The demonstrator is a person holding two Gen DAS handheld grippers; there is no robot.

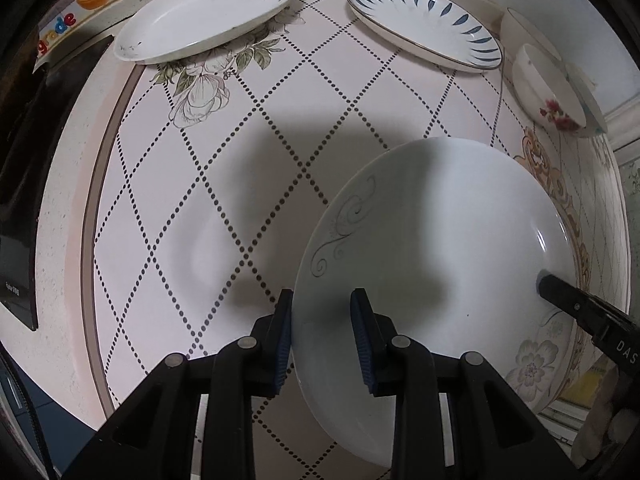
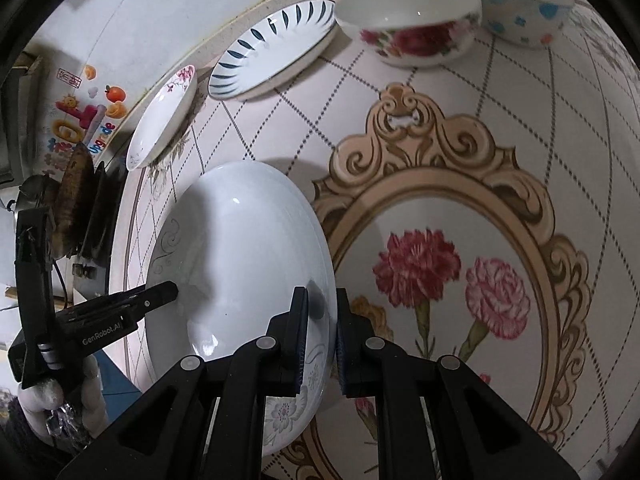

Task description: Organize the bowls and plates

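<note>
Over the patterned desk [image 1: 280, 128], both tools clamp the white plate [image 1: 440, 240]; keep it level while carrying it to the far plates.

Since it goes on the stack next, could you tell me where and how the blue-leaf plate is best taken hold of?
Take the blue-leaf plate by its rim, on the open table side rather than the wall side. It is shallow and wide, so only the thin raised edge fits between claw fingers. Its rose-bowl end is crowded. The white plate is gripped this way now, by left claw and right claw.
</note>
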